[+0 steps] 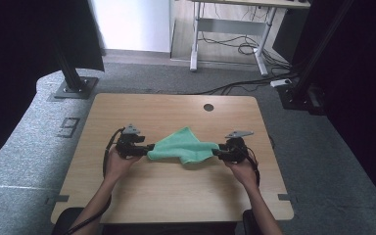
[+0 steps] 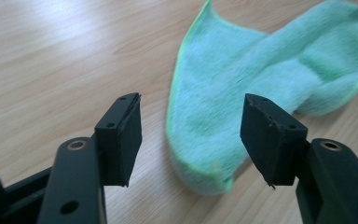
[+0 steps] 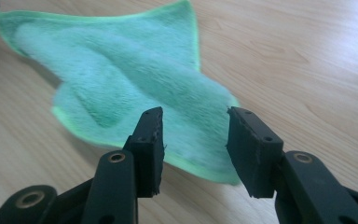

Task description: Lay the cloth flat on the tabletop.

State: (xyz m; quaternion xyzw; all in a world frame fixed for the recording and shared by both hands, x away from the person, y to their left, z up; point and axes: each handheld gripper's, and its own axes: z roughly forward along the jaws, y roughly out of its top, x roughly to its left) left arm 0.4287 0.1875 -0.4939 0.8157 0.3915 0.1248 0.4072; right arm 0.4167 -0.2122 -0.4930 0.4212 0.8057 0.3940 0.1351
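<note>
While both sets of tongs stand released, neither one grips anything: the left tongs (image 2: 191,135) have their jaws parted with one end of the green cloth (image 2: 261,88) lying in the gap, pads clear of the fabric, and the right tongs (image 3: 195,144) are likewise parted over the opposite end of the cloth, not pressing on it. From above, the left tongs (image 1: 144,149) and right tongs (image 1: 220,151) sit at the two ends of the cloth (image 1: 183,145), each carried in one hand, forearms entering from the near edge. The cloth rests loosely rumpled near the middle of the wooden surface (image 1: 176,196), stretched sideways between the tongs, with one corner pointing away from the person. Judged risks: if either hand draws back low, a pad could catch the soft pile and drag the cloth out of its lie; if the jaws close without being lowered fully, they may pinch only the hem and the cloth could slip free on lifting; an uneven pull from the two sides would bunch it further. Count: one cloth, two tongs, two hands, one surface with a single round cable hole (image 1: 208,107) near its far edge. Beyond the surface stand a desk frame (image 1: 230,44) and loose cables on the floor.
</note>
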